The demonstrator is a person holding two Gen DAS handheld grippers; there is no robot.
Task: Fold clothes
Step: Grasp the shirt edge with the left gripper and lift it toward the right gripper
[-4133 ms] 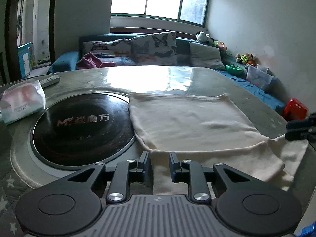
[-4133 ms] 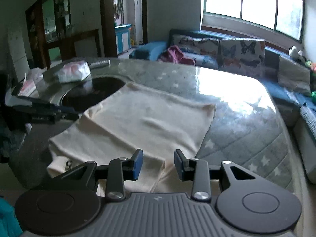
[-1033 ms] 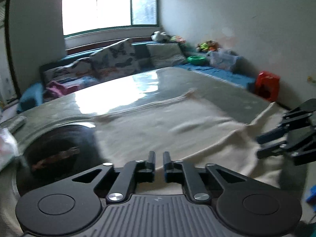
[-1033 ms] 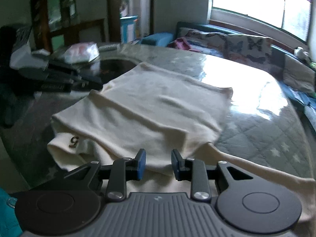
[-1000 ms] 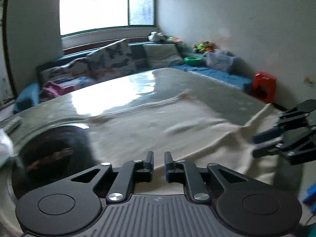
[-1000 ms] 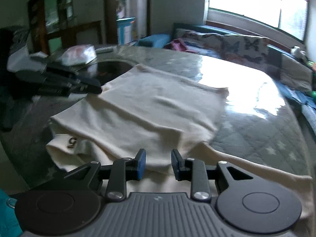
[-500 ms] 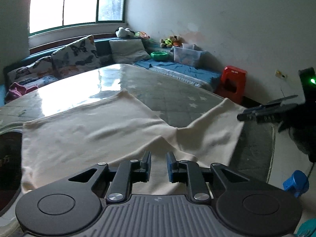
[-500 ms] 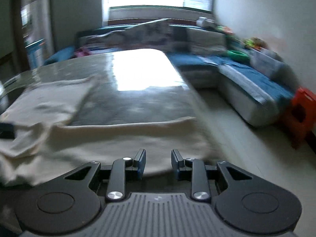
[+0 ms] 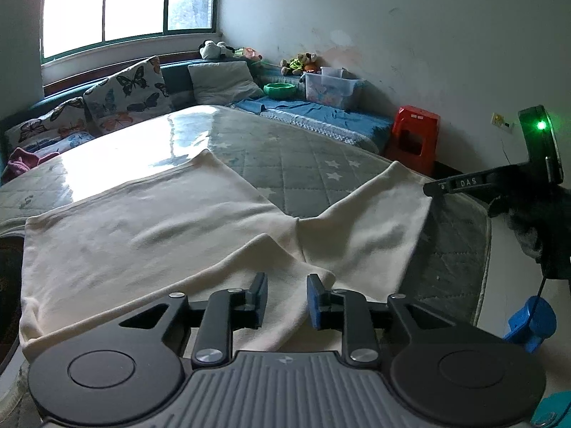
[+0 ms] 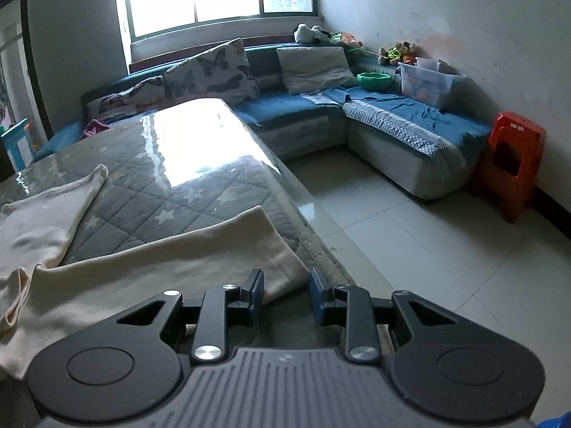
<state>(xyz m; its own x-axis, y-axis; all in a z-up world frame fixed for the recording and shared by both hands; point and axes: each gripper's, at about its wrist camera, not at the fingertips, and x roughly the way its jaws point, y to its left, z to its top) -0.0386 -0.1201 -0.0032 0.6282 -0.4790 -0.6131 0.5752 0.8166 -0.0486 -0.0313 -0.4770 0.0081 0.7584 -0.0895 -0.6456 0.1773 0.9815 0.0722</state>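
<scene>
A cream garment [image 9: 142,228] lies spread on the grey quilted table [image 9: 321,164], one sleeve [image 9: 374,214] stretched toward the table's right edge. My left gripper [image 9: 284,294] is open, its jaws over the garment's near folded edge. My right gripper [image 9: 433,189] shows in the left wrist view at the end of the sleeve. In the right wrist view the right gripper [image 10: 285,294] is open at the end of the sleeve [image 10: 185,264], which lies flat near the table's edge. The garment's body [image 10: 39,224] lies to the left.
A black round hob [image 9: 7,267] sits at the table's left. A blue sofa [image 10: 392,125] with cushions runs along the far wall. A red stool [image 10: 514,164] stands by the wall. A tiled floor [image 10: 446,249] lies to the right of the table.
Both grippers have opened wider since half a second ago. The sleeve now lies stretched out flat to the right. The left view has swung right, away from the hob.
</scene>
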